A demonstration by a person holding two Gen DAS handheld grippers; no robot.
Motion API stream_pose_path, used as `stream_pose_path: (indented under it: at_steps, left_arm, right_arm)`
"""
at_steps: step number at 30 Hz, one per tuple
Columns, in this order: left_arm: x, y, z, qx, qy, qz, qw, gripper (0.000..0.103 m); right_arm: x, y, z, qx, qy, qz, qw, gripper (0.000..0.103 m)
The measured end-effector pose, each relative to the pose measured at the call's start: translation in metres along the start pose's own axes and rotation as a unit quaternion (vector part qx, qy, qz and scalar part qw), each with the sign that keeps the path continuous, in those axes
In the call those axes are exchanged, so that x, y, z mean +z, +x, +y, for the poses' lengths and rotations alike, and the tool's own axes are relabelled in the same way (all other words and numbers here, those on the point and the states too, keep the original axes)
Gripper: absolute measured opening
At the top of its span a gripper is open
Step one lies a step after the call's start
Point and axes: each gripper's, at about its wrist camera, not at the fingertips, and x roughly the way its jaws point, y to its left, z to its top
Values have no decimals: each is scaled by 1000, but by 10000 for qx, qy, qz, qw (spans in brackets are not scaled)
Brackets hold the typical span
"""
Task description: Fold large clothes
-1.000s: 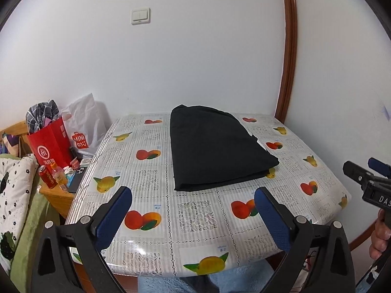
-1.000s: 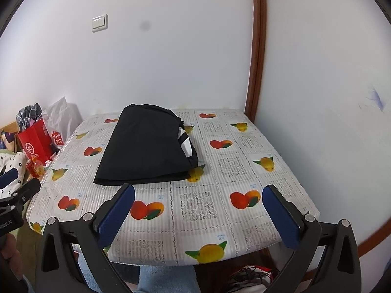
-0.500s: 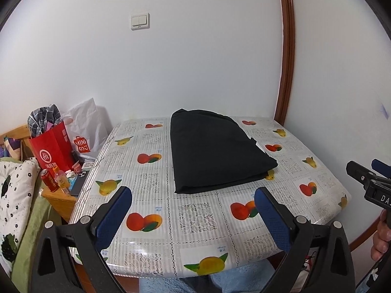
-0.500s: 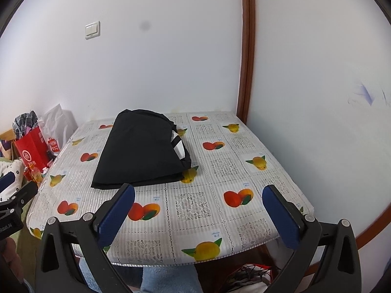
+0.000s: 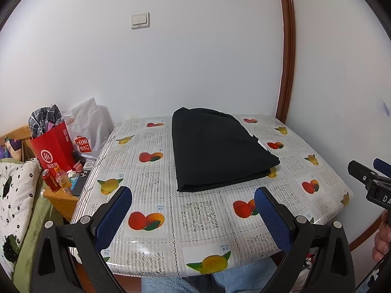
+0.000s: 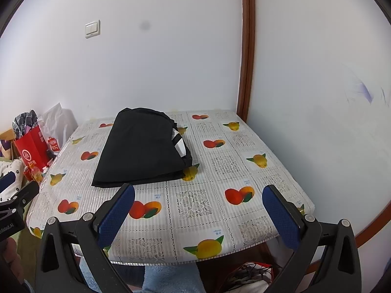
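Desk (image 5: 195, 222) near edge cut off behind both tongs. Black garment (image 5: 215, 149) lies folded, centre frame, layered edges facing the camera. Left tongs (image 5: 193, 210) and right tongs (image 6: 198, 210) spread wide, holding nothing.

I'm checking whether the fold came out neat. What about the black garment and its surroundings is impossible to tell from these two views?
- Black garment: its type and inner layers, hidden by the top layer in both views.
- White patch at its edge: label or print, too small in the right wrist view.
- Red can on the side cabinet: lettering too small, left wrist view.
- Under the table: cut off by the picture's lower edge.
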Motion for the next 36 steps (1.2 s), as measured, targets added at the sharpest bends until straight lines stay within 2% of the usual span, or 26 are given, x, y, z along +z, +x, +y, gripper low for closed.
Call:
stream_pose_path:
  at_steps: [36]
  left_arm:
    - [-1,2,0,0,-35,76,10000,101]
  right_arm:
    - [-5,1,6,-17,-29,39,10000,103]
